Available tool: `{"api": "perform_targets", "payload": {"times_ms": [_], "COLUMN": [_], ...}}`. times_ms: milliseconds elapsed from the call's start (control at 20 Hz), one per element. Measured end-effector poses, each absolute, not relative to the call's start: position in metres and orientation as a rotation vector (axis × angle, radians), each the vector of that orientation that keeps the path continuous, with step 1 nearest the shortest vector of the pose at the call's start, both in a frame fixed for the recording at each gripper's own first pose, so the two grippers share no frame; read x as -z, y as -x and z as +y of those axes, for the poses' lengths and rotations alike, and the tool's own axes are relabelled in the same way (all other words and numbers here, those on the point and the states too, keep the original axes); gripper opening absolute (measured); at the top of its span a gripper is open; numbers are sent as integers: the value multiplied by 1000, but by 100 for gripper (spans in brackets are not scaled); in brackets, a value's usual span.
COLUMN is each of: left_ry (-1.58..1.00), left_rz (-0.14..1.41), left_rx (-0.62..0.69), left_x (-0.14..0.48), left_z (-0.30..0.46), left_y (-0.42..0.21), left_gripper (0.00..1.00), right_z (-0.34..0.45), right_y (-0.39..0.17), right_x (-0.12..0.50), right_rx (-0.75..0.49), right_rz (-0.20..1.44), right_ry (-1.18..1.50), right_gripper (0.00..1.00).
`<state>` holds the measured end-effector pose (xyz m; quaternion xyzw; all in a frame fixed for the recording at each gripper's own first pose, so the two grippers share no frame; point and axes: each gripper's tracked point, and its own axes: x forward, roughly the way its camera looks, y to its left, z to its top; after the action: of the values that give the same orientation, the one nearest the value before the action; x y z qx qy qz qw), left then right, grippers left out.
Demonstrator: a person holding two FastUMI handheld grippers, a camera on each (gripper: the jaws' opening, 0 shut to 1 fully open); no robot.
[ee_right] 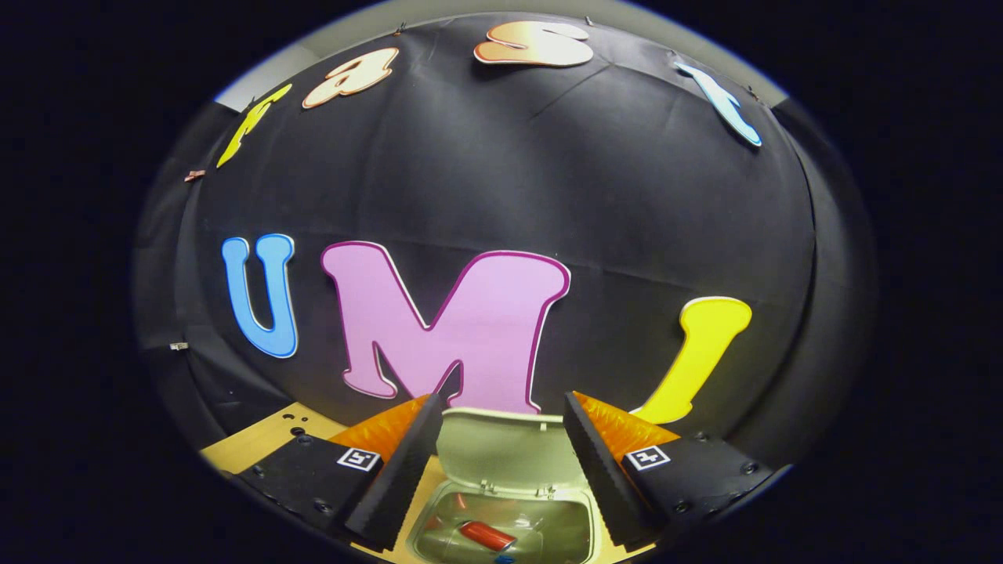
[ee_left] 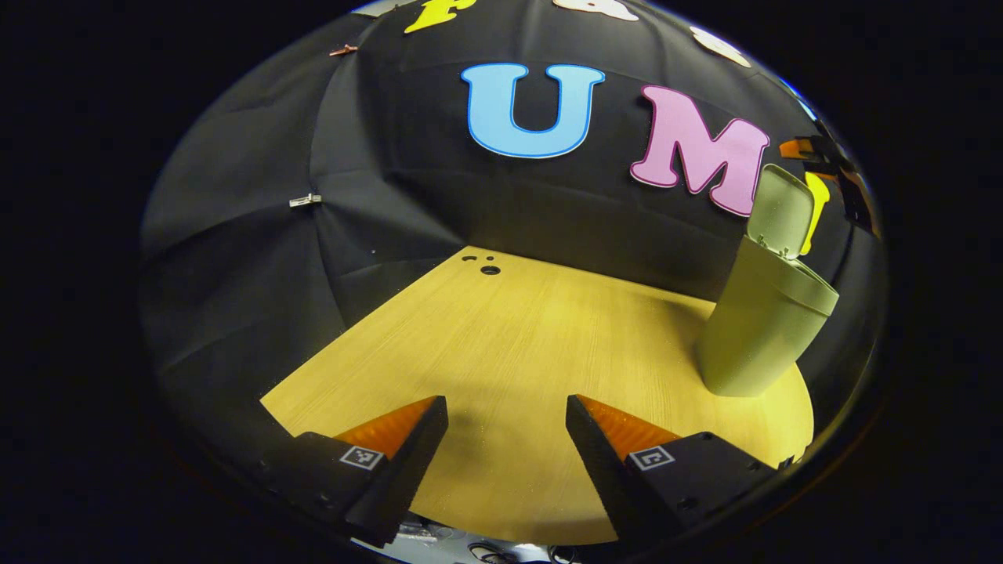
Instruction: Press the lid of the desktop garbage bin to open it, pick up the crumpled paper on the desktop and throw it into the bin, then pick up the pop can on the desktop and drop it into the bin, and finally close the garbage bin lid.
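Bin [ee_left: 764, 317] stands on the surface [ee_left: 509, 345] with its lid [ee_left: 780, 211] up and the can [ee_right: 487, 536] inside; paper can't be made out. Both the left gripper [ee_left: 507, 427] and right gripper [ee_right: 501, 439] are wide and empty, the right above the bin, so closing the lid looks to be what's left.

Left hand-held gripper [ee_left: 507, 439], as I log it: two wedge-shaped fingers with finely ribbed inner faces, each set on a matte black block. Each block carries a small square black-and-white coded marker near the finger root, and round screw heads along its outer edge. Right hand-held gripper [ee_right: 497, 462]: the same build, with two ribbed wedge fingers, black blocks, one square coded marker apiece, and screw heads on the top faces.
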<state>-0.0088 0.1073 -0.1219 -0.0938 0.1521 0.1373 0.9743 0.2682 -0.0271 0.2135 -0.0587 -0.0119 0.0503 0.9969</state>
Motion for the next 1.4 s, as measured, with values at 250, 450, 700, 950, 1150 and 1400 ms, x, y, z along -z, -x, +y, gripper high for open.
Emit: {"api": "perform_targets", "payload": {"times_ms": [250, 450, 700, 950, 1150, 1400], "left_ry": [234, 282, 284, 252, 218, 153], "left_rz": [305, 311, 316, 307, 299, 302], "left_rx": [-353, -404, -431, -384, -313, -233], "left_x": [128, 137, 137, 130, 126, 123], "left_z": [122, 127, 127, 116, 104, 92], "left_y": [26, 36, 43, 33, 25, 21], "left_gripper": [98, 98, 98, 98, 98, 98], "right_z": [-31, -41, -46, -43, -43, -48], "right_y": [-301, -325, -335, -316, -284, -246], "right_x": [-212, -201, -189, -180, -166, -128], "right_rx": [-89, -74, -76, -84, -87, -77], "right_rz": [4, 46, 86, 111, 124, 161], "right_ry": [116, 87, 59, 69, 52, 76], "right_gripper": [97, 97, 98, 98, 98, 98]}}
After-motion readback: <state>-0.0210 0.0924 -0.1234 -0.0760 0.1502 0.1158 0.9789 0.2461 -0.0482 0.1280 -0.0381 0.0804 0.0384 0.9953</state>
